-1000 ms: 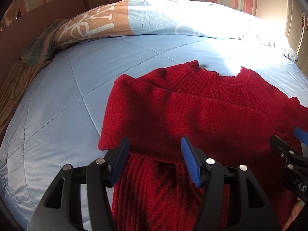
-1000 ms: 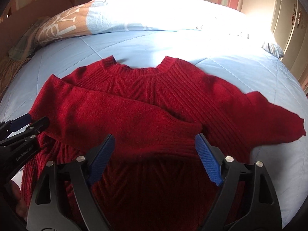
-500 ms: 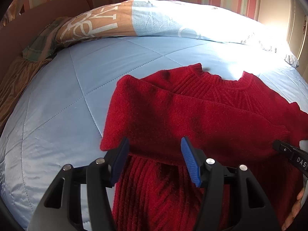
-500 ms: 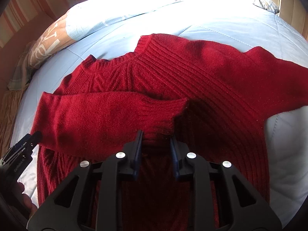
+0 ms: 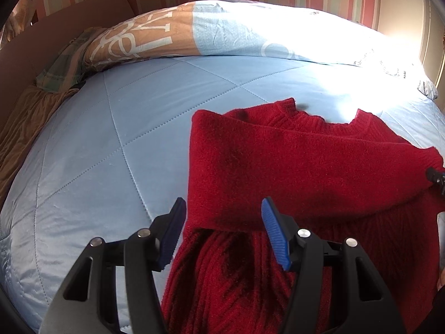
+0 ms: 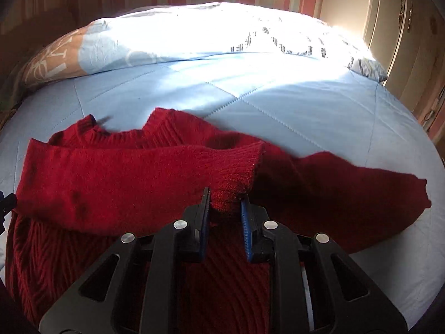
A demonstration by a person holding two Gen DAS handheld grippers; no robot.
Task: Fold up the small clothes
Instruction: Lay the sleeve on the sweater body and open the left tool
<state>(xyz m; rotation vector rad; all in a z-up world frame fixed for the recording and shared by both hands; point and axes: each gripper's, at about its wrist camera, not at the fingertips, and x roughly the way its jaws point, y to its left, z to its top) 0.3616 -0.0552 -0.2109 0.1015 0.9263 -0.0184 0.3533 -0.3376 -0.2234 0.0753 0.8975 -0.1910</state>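
Note:
A red knit sweater (image 5: pixel 306 167) lies front up on the light blue quilt (image 5: pixel 111 153), its left sleeve folded across the chest. My right gripper (image 6: pixel 225 197) is shut on that sleeve's ribbed cuff (image 6: pixel 239 167), which bunches up between the blue pads. The other sleeve (image 6: pixel 361 194) stretches out flat to the right. My left gripper (image 5: pixel 222 206) stands open over the sleeve's folded corner at the sweater's left side; its pads are apart and do not press the cloth. The right gripper's tip (image 5: pixel 436 178) shows at the left wrist view's right edge.
A long blue and tan patterned pillow (image 5: pixel 222 33) runs along the head of the bed in bright sun. A plaid cloth (image 5: pixel 64 66) and brown bedding (image 5: pixel 25 117) lie at the far left. A cream wardrobe (image 6: pixel 403 41) stands to the right of the bed.
My right gripper went from wide open to shut on the sleeve cuff and moved right with it. The folded sleeve corner slid right between the left fingers. The left gripper stayed still.

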